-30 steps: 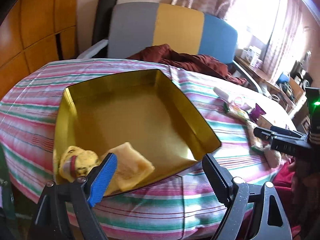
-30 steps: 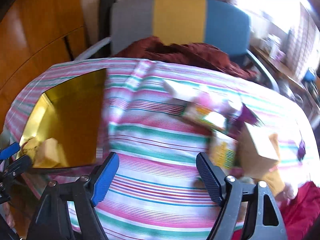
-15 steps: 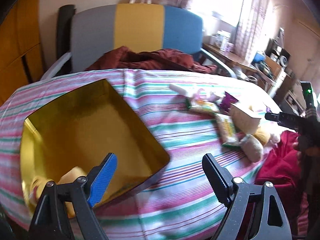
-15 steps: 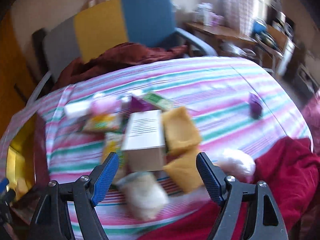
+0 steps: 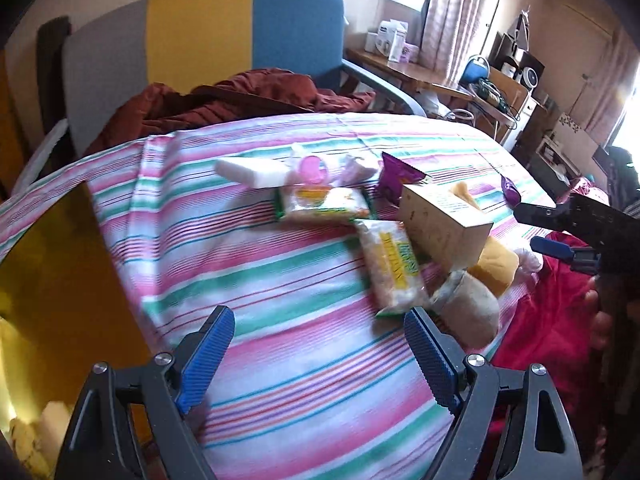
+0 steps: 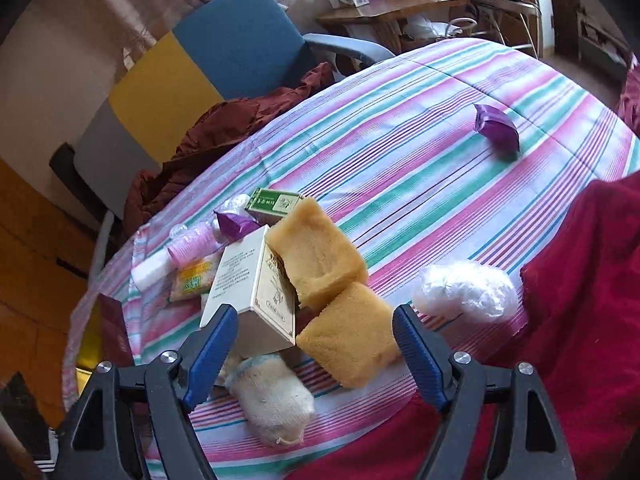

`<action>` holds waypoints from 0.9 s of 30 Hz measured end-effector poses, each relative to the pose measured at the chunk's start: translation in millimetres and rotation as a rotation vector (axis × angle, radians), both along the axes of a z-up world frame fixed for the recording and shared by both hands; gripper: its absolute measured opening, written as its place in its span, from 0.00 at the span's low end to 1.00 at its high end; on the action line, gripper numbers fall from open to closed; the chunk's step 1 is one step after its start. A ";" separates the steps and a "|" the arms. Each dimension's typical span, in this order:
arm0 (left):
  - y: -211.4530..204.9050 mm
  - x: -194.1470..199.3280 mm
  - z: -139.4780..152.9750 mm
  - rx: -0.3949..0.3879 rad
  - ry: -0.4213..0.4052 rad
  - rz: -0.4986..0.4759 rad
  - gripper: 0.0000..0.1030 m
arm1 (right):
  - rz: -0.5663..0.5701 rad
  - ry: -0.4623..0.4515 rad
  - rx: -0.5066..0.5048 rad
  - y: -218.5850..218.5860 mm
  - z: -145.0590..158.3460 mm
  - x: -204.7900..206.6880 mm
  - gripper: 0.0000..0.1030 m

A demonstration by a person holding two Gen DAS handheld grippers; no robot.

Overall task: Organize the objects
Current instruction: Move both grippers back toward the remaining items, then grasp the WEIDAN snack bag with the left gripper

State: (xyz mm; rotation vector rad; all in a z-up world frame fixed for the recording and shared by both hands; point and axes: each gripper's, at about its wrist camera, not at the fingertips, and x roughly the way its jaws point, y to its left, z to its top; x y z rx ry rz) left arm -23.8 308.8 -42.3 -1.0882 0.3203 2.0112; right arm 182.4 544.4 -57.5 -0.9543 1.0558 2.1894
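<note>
Sorting has barely begun: both the left gripper (image 5: 318, 356) and right gripper (image 6: 314, 354) are spread and empty, clutter (image 6: 276, 272) crowds the table's (image 6: 420, 160) near edge, and few pieces lie in the gold tray (image 5: 60, 280).

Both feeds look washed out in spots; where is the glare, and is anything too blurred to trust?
Left wrist view: window glare burns out the far right edge, the gold tray is dim and soft at the left rim, and the snack packets are slightly smeared. Right wrist view: evenly lit, the yellow sponges are sharp, with strong fisheye bending of the striped cloth.
</note>
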 end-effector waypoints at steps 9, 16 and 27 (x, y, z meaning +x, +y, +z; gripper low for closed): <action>60.2 -6.8 -22.0 -0.048 -0.042 -0.046 0.85 | 0.003 0.063 -0.031 4.3 -1.8 -0.4 0.79; 96.8 -12.8 -44.0 -0.096 -0.074 -0.065 0.85 | 0.004 0.104 -0.079 9.6 -6.5 3.0 0.79; 120.5 -20.8 -66.4 -0.117 -0.034 -0.067 0.71 | 0.007 0.101 -0.089 10.0 -8.5 1.7 0.79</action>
